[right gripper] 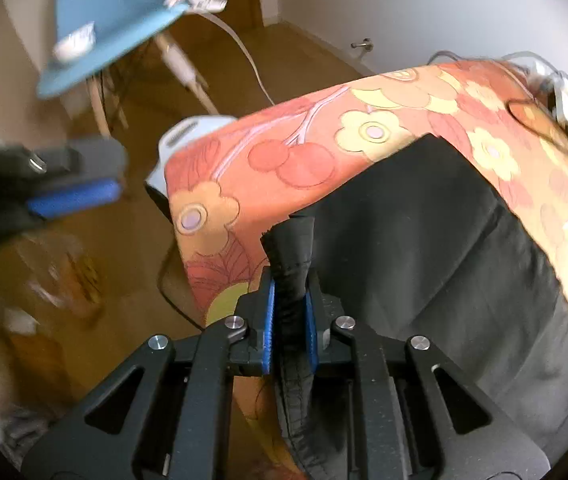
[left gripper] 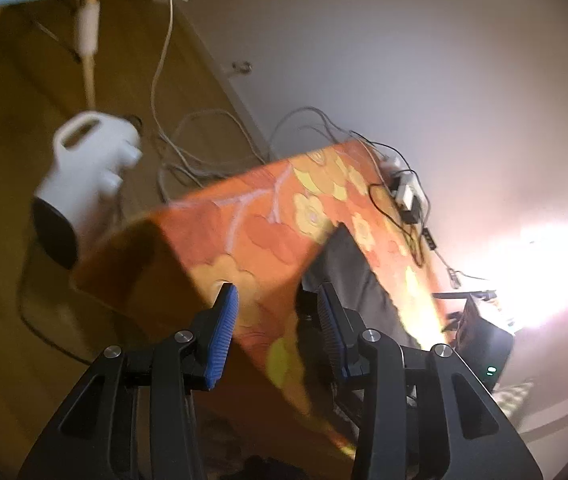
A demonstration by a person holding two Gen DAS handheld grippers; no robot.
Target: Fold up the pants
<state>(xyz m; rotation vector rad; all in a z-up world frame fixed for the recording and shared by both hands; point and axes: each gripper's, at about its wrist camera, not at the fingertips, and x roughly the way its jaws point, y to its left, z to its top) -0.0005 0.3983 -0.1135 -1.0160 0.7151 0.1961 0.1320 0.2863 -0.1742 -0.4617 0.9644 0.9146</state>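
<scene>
The right gripper (right gripper: 289,312) has its jaws pinched on the black pants (right gripper: 423,264) hem to lift a fold across the floral table (right gripper: 284,148), while the left gripper (left gripper: 278,320) hangs half-open and empty.

Wooden floor (left gripper: 12,240), pale walls (left gripper: 403,60), blue chair (right gripper: 116,20), tangled cables (left gripper: 204,148), glaring light (left gripper: 543,272).

No readable text or labels.
</scene>
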